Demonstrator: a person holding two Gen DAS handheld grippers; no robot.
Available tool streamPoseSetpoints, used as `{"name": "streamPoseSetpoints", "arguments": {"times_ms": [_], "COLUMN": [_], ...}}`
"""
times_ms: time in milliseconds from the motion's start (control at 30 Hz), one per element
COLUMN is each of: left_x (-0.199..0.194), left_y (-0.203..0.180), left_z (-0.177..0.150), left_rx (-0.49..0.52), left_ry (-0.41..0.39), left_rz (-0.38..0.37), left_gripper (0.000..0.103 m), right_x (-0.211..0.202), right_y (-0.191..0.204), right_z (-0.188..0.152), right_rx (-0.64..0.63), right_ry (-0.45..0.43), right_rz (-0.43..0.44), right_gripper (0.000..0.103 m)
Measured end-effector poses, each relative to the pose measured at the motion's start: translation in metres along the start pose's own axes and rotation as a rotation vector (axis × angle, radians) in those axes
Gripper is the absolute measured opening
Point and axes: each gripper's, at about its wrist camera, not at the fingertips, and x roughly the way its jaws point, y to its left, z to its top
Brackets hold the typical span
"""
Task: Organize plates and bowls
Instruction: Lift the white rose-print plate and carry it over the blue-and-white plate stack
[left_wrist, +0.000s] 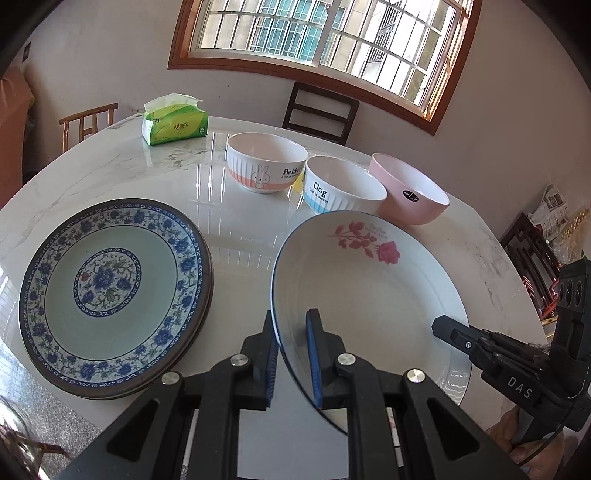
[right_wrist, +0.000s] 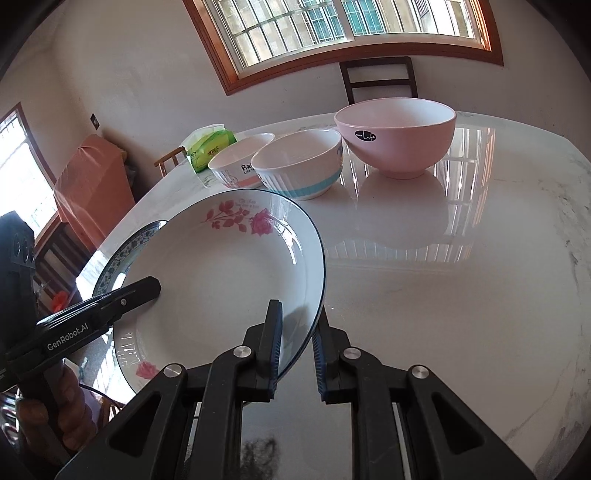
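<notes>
Both grippers clamped the rose plate (left_wrist: 369, 295) by opposite rims: the left gripper (left_wrist: 291, 354) on one edge, the right gripper (right_wrist: 297, 343) on the other, holding it tilted above the marble table (right_wrist: 461, 277). The blue plate (left_wrist: 114, 291) lay beside it. Three bowls stood behind: rabbit bowl (left_wrist: 266, 162), dog bowl (left_wrist: 343, 184), pink bowl (left_wrist: 410, 192).

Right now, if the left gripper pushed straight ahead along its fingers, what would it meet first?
The left gripper is shut on the near rim of the rose plate, so that plate would travel with it. Beyond it, the blue-banded Dog bowl looks first in line, though depth is hard to judge.
</notes>
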Motion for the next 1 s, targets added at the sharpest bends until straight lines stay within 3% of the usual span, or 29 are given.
{"name": "streamPoseSetpoints", "arguments": {"times_ms": [1000], "left_x": [-0.06], "left_y": [0.08], "left_z": [-0.019], "left_rx": [-0.156], "left_ry": [-0.062], "left_rz": [0.077], "left_gripper": [0.015], "right_x": [0.026], "right_y": [0.087], "right_z": [0.001], "right_rx": [-0.142], "right_ry": [0.042], "right_rz": [0.085], "right_gripper": [0.016]}}
